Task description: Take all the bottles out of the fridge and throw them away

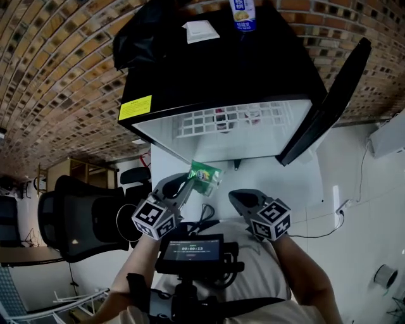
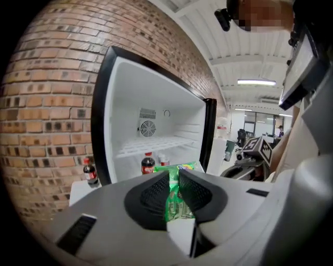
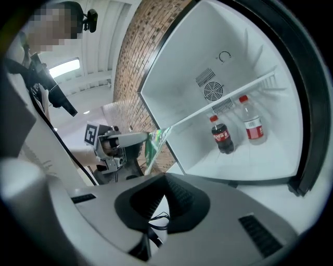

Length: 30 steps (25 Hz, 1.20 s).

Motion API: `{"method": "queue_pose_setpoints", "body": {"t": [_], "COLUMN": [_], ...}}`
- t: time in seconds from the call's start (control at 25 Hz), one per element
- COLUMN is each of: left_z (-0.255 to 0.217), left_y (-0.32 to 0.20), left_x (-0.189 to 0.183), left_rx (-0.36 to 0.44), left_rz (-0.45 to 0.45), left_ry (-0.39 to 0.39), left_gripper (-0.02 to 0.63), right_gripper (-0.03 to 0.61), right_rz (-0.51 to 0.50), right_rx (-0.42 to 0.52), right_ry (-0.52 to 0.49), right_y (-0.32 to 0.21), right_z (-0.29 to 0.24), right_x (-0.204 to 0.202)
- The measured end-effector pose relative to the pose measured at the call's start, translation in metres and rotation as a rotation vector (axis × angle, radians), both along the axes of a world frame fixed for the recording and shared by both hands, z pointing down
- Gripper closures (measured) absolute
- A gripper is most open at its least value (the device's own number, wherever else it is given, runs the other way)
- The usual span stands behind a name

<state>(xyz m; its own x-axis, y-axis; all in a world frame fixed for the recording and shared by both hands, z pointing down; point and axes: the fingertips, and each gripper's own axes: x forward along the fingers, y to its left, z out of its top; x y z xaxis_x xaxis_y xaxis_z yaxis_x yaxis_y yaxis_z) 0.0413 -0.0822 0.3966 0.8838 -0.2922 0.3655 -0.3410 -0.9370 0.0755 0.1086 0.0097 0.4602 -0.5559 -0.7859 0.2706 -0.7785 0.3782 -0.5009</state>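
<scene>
**Inspector:** State of the grippers?

**Assistant:** The left gripper has its jaws pinched on a green packet; the pads press its flat sides and the packet sticks out past the tips. The right gripper has its jaws brought together at the tips; nothing lies between them.

**Inspector:** Containers and contents?

**Assistant:** The fridge stands with its door swung wide. A wire shelf spans the interior. Below it, on the fridge floor, stand a cola bottle and a clear bottle with a red label; both are upright and just beside each other. A yellow-labelled bottle stands on the fridge top. The left gripper view shows a second cola bottle outside the fridge frame, against the brick wall; what it stands on I cannot tell.

**Inspector:** Pose of the hands?

**Assistant:** Both forearms reach forward from the bottom of the head view. The grippers are side by side, near each other but apart; both are outside the fridge, in front of its opening, and point towards it.
</scene>
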Motion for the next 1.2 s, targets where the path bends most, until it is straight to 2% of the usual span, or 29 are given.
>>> {"method": "queue_pose_setpoints", "body": {"t": [0.24, 0.44, 0.64, 0.84, 1.2], "left_z": [0.022, 0.045, 0.081, 0.1, 0.14], "left_y": [0.02, 0.027, 0.02, 0.009, 0.0], "left_x": [-0.018, -0.04, -0.079, -0.154, -0.334], "left_rx": [-0.086, -0.051, -0.136, -0.176, -0.213], "left_rz": [-0.015, 0.007, -0.074, -0.212, -0.549], "left_ry": [-0.04, -0.076, -0.08, -0.082, -0.147], "left_gripper": [0.548, 0.549, 0.551, 0.551, 0.551], "right_gripper": [0.575, 0.575, 0.574, 0.574, 0.574], "right_rz": [-0.027, -0.077, -0.122, -0.205, -0.398], "right_rx": [-0.012, -0.017, -0.016, -0.033, -0.034], "right_ry": [0.022, 0.049, 0.052, 0.075, 0.082], "right_y": [-0.003, -0.014, -0.024, -0.037, -0.068], "right_z": [0.0, -0.003, -0.009, -0.006, 0.004], "right_x": [-0.011, -0.035, -0.062, -0.111, -0.22]}}
